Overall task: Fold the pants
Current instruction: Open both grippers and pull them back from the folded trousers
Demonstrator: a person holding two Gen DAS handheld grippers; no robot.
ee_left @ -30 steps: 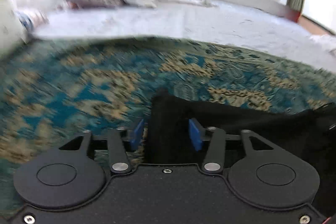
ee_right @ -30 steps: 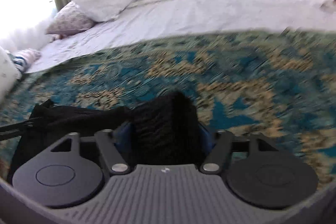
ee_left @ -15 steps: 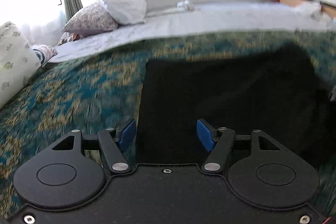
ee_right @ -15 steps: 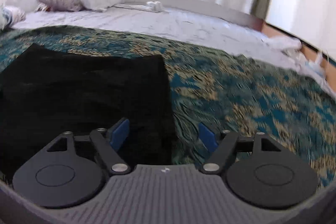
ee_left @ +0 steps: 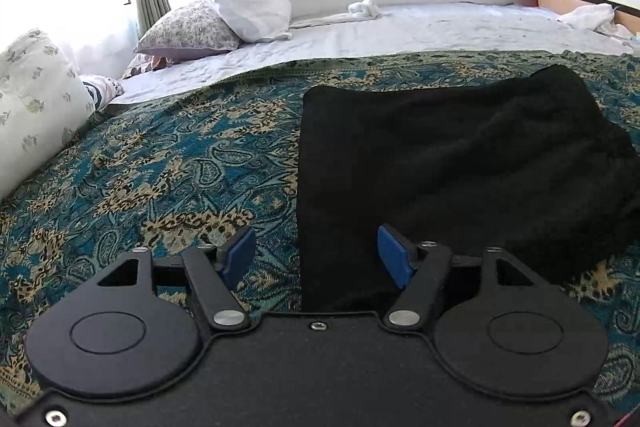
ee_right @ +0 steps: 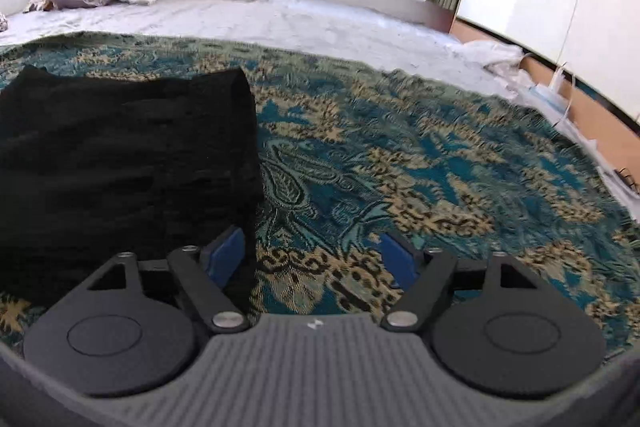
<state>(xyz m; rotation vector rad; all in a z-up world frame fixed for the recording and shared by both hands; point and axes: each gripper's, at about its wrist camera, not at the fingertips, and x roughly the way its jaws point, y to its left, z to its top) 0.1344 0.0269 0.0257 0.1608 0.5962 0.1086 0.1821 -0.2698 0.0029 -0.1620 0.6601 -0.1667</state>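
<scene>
**Grippers stand open over folded black pants on patterned bedspread**

Your left gripper (ee_left: 316,253) has just been opening its jaws and now holds nothing: its blue pads (ee_left: 394,255) stand apart, with the near left corner of the black pants (ee_left: 460,167) lying below and between them, no pad pressing on the cloth. Your right gripper (ee_right: 312,259) is spread wide too and grips nothing; its left pad sits just over the right edge of the pants (ee_right: 128,155), its right pad over bare bedspread (ee_right: 400,163).

You see the pants as a dark, thick, roughly rectangular bundle, folded over on itself, with straight side edges, a slightly humped far edge and soft creases across the top. They lie flat on the teal and gold paisley bedspread (ee_left: 160,167), in front of both grippers. Behind it runs a white sheet (ee_left: 420,31), with a white pillow (ee_left: 248,5) leaning on a floral pillow (ee_left: 188,29) by the curtains.
</scene>
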